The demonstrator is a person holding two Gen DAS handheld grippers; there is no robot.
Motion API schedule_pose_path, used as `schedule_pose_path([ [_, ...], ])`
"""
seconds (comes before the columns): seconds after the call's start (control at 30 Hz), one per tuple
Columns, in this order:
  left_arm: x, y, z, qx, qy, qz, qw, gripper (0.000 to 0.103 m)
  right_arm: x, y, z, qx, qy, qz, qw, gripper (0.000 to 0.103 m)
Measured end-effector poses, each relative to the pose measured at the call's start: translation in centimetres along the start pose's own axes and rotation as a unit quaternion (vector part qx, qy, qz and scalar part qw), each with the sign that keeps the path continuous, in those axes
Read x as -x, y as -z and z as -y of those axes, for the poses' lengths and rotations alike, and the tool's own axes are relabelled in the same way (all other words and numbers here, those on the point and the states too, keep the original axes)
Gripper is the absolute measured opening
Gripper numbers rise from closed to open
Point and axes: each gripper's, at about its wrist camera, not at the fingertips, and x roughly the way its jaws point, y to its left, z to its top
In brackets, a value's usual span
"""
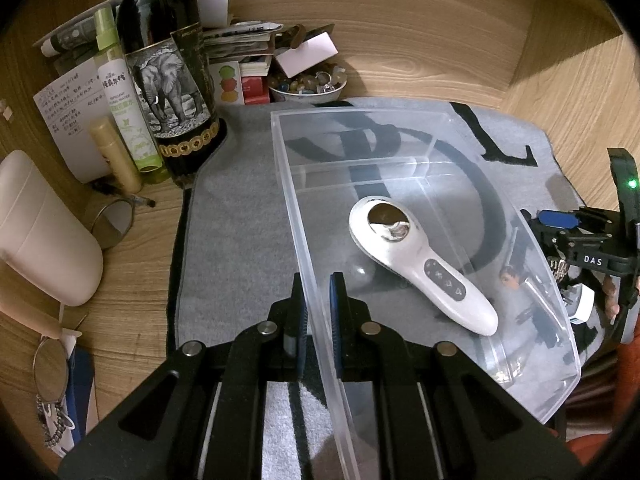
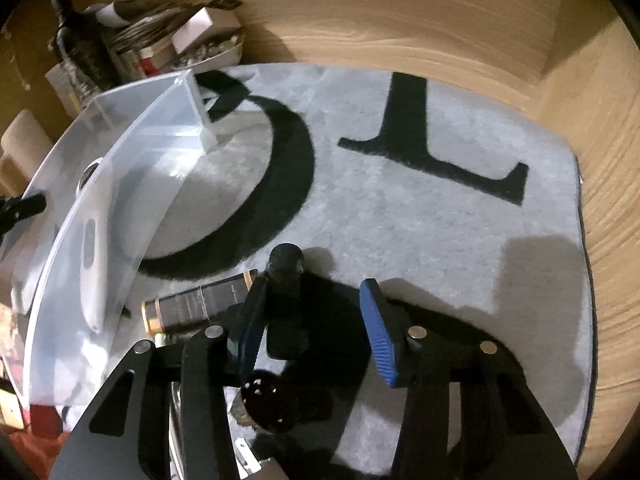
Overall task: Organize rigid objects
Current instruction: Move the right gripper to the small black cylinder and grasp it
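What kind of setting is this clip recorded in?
Probably a home desk or shelf nook, not a lab: wood-grain walls surround a grey mat, and the corner holds a wine bottle, a spray bottle and stacked papers.

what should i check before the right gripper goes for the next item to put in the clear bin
1. Left gripper clamped on the clear plastic bin wall: ok, its fingers straddle the near wall.
2. Right gripper free to pick: ok, jaws open, nothing between them.
3. Room in the bin: ok, only the white handheld device lies in the near compartment.
4. Next item reachable: ok, a dark tube with gold bands lies on the grey mat beside the bin.
5. Black object by the right gripper's left finger: cannot tell what it is or whether it blocks.
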Motion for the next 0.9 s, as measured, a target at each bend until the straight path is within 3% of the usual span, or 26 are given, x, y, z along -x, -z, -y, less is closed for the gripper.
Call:
schedule_pose_path([
  [0.13, 0.0, 0.0, 0.0, 0.000, 0.001, 0.000, 1.0000, 0.010, 0.2, 0.2, -0.1, 0.007, -0.010, -0.004, 1.000, 0.035],
  [0.3, 0.0, 0.0, 0.0, 0.000, 0.001, 0.000, 1.0000, 0.010, 0.3, 0.3, -0.8, 0.021, -0.025, -0.004, 0.999, 0.014],
  [0.6, 0.0, 0.0, 0.0, 0.000, 0.001, 0.000, 1.0000, 0.010, 2.4, -0.5, -0.8, 0.013, -0.002, 0.038, 0.999, 0.014],
  [0.9, 0.0, 0.0, 0.0, 0.000, 0.001, 0.000, 1.0000, 0.010, 6.3, -3.3, -2.0, 0.016, -0.015, 0.110, 0.994, 0.014],
])
